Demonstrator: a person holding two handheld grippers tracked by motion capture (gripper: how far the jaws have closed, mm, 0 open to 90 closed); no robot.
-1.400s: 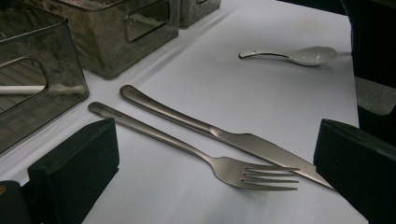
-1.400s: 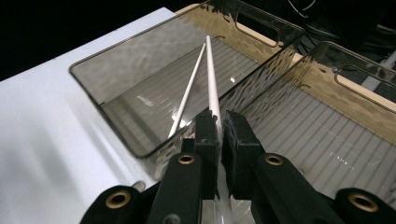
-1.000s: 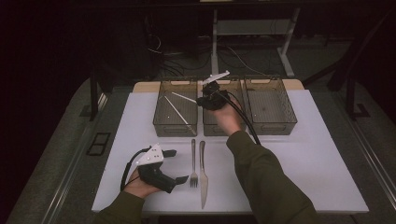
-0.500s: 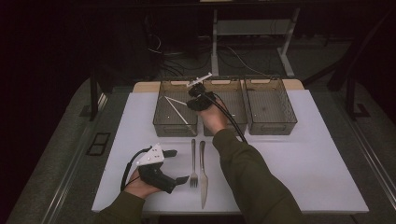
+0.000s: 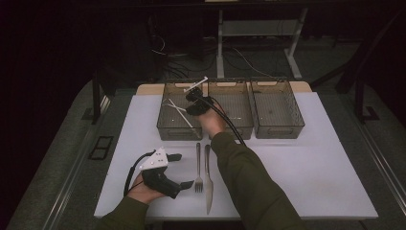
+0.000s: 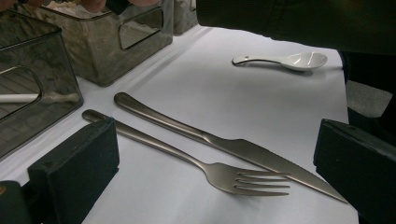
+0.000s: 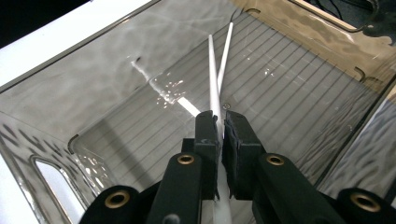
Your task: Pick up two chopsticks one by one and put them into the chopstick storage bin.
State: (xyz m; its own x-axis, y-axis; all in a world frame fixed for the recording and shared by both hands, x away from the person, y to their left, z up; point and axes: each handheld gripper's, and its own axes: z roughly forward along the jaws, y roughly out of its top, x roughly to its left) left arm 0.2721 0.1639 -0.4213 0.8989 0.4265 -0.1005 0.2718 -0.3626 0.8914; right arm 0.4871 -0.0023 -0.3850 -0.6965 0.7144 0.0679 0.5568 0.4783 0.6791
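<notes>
The right gripper (image 7: pixel 218 140), jaws clamped on a white chopstick (image 7: pixel 214 84), hangs over the left bin (image 5: pixel 168 125), apparently to sort it there, while the left gripper (image 5: pixel 174 170) rests wide open and empty beside the fork (image 6: pixel 196 161) and knife (image 6: pixel 233 147).

We are seeing a lit table (image 5: pixel 335 182) amid darkness.
Glare is streaking the bin's (image 7: pixel 116 93) clear walls; nearby jaws are blurring.

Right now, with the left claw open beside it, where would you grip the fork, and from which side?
Grip the fork midway along its slim handle, from above, jaws straddling it crosswise. It lies flat, close beside the knife, so take the side away from the knife.
</notes>
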